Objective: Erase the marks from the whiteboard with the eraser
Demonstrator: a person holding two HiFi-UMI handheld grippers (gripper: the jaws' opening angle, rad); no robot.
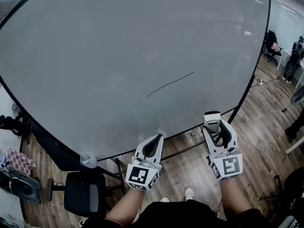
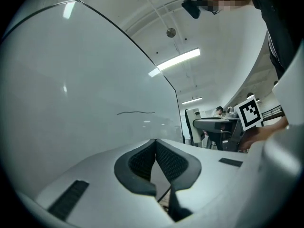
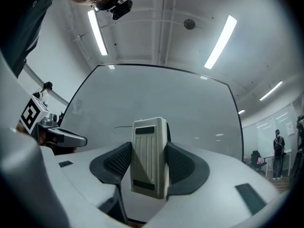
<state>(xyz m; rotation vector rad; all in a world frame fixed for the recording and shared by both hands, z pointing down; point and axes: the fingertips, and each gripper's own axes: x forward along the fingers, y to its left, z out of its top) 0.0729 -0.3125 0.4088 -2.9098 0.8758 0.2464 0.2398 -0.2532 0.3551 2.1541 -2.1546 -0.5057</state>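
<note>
**Item:** eraser (image 3: 150, 158).
**Loc:** clamped upright betw. pads of right gripper (image 1: 212, 123), near lower-right edge of whiteboard (image 1: 118, 42), well apart from the mark (image 1: 170, 84).
**Form:** rect. block, rounded corners, cream plastic back w/ ribs, two dark strips.
**Handling (est.):** light, rigid shell. Smooth sides may slip, so hold across the long sides, as now.
**Whiteboard:** glossy, flat, dark-framed. Mark is a thin dark stroke, mid-board.
**Left gripper (image 2: 155, 145):** jaws closed together, nothing betw. them. Pads dark, cross-hatched, prob. rubber.
</note>
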